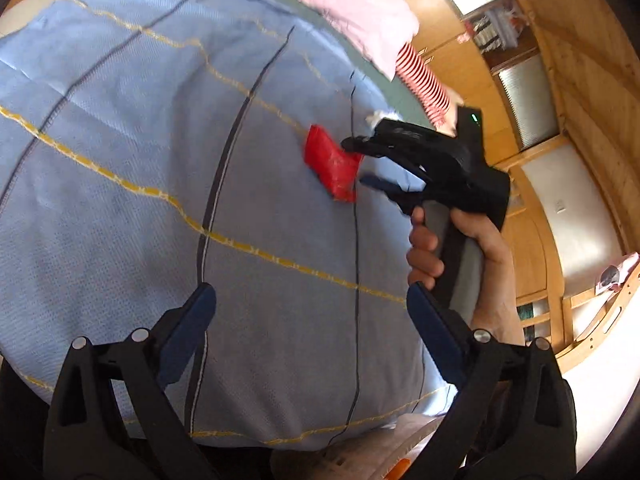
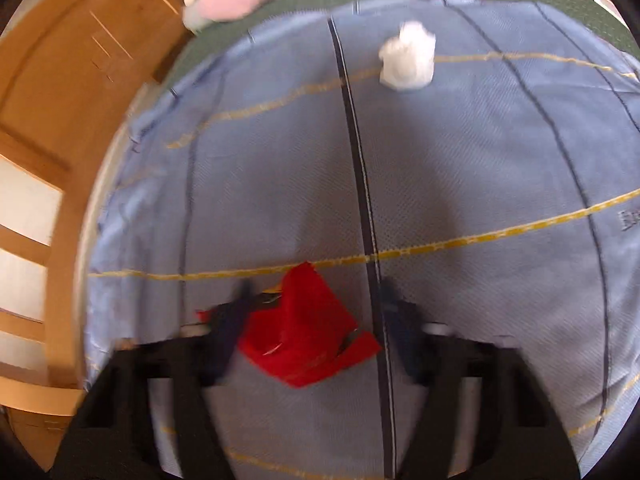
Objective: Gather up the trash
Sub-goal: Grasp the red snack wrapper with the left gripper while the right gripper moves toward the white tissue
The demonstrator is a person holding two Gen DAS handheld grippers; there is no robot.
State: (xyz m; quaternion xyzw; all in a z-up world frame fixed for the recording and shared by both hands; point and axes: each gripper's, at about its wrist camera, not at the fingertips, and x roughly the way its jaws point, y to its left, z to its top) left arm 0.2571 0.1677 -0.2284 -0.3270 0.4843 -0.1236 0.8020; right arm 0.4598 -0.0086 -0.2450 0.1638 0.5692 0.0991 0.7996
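Red wrapper (image 2: 304, 328) on the blue bedspread (image 2: 460, 168) | right hand-held gripper (image 2: 316, 320) spread wide, straddling it, angled down | left hand-held gripper (image 1: 312, 332) gaping, hovering | white wad (image 2: 408, 58) beyond

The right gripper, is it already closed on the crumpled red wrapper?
No: in the right wrist view the right gripper stands wide open, with the crumpled red wrapper lying between its fingers on the blue checked blanket.

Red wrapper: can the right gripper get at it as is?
Probably yes. The right gripper is open with the red wrapper lying between its fingers on the blue blanket; nothing blocks it.
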